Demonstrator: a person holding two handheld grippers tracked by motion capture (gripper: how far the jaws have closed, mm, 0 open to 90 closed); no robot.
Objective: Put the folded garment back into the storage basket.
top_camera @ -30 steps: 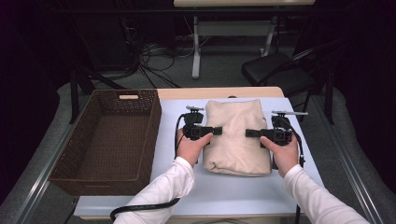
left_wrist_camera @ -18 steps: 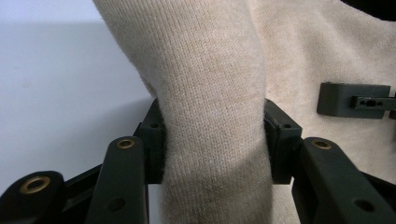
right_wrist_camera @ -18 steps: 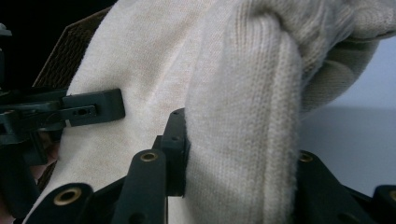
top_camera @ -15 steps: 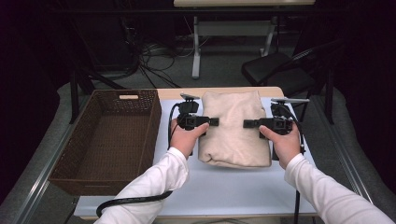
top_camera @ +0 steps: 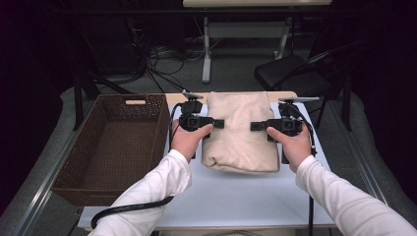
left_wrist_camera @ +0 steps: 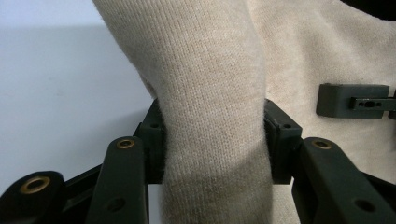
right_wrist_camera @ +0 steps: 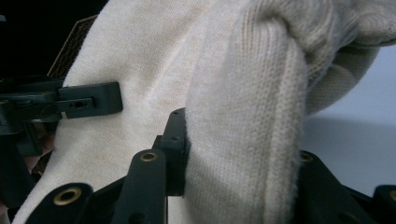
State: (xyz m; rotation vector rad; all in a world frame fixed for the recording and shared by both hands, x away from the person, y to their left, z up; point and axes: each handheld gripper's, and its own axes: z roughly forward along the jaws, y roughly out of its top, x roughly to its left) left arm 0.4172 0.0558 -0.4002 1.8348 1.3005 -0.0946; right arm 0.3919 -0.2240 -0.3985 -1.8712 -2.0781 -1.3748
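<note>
One folded beige sweater (top_camera: 241, 132), over the middle of the white surface (top_camera: 236, 196), near edge raised. Clamped at its left fold by the left gripper (top_camera: 218, 123) and at its right fold by the right gripper (top_camera: 255, 126), knit bunched between both pairs of jaws. Just left, a brown wicker basket (top_camera: 118, 147).
</note>
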